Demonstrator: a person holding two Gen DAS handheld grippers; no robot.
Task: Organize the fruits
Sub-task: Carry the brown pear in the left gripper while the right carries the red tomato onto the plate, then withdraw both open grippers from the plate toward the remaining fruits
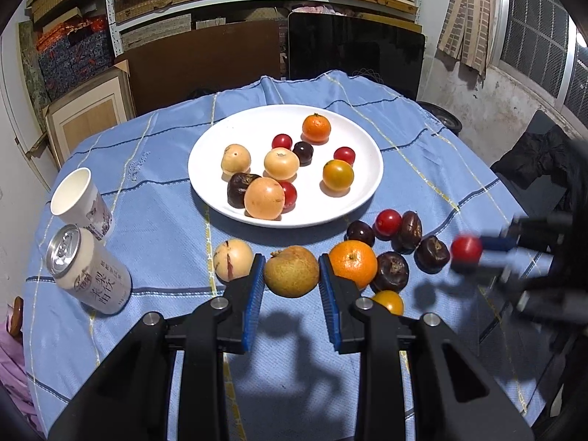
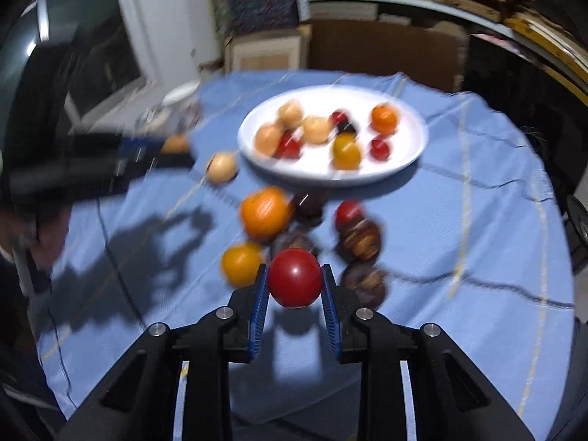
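A white plate (image 1: 220, 198) holds several fruits: an orange, red tomatoes, pale round fruits, dark ones. More fruit lies on the blue cloth in front of it. My left gripper (image 1: 292, 275) has its blue pads on both sides of a brown-green round fruit (image 1: 291, 271) that rests on the cloth. An orange (image 1: 353, 263) lies just right of it, a pale fruit (image 1: 232, 259) just left. My right gripper (image 2: 294, 284) is shut on a red tomato (image 2: 294, 278) and holds it above the cloth; it shows blurred in the left wrist view (image 1: 466, 249). The plate (image 2: 404, 165) lies beyond it.
A paper cup (image 1: 79, 198) and a drink can (image 1: 90, 270) stand at the table's left side. Dark round fruits (image 1: 393, 270), a red tomato (image 1: 387, 221) and a yellow tomato (image 1: 388, 301) lie between the two grippers. Shelves and boards stand behind the table.
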